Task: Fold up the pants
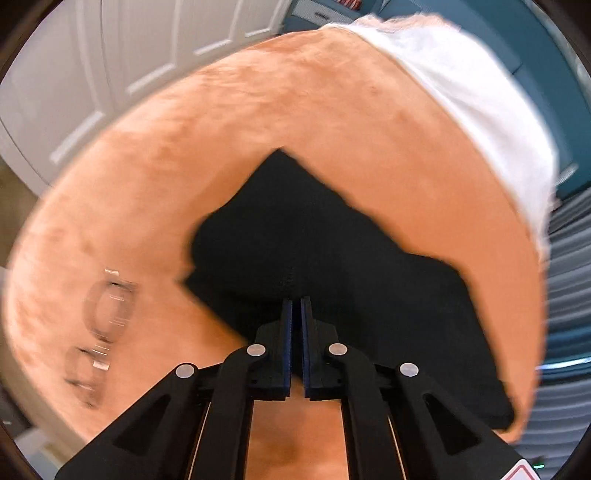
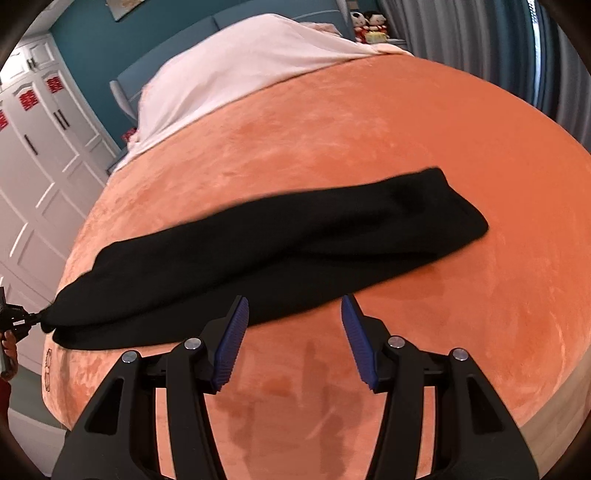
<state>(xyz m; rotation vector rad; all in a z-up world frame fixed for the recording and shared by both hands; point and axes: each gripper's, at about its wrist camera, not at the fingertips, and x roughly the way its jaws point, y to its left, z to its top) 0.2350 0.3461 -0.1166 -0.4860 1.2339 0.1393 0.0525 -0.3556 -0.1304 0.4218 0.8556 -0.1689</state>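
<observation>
Black pants (image 2: 277,240) lie folded lengthwise into a long strip across an orange blanket (image 2: 369,129) on a bed. In the left wrist view my left gripper (image 1: 296,301) points steeply down, its jaws pressed together on the edge of the pants (image 1: 332,258). The right wrist view shows that same left gripper (image 2: 22,317) at the far left, pinching the bunched end of the strip. My right gripper (image 2: 295,301) is open just in front of the strip's near edge, with only blanket between its blue pads (image 2: 232,343).
A white duvet (image 2: 240,55) covers the head of the bed, with dolls (image 2: 369,24) behind it. White wardrobe doors (image 2: 37,147) stand on the left and grey curtains (image 2: 480,37) on the right. A hand (image 2: 7,347) shows at the left edge. The bed's edge runs close below the grippers.
</observation>
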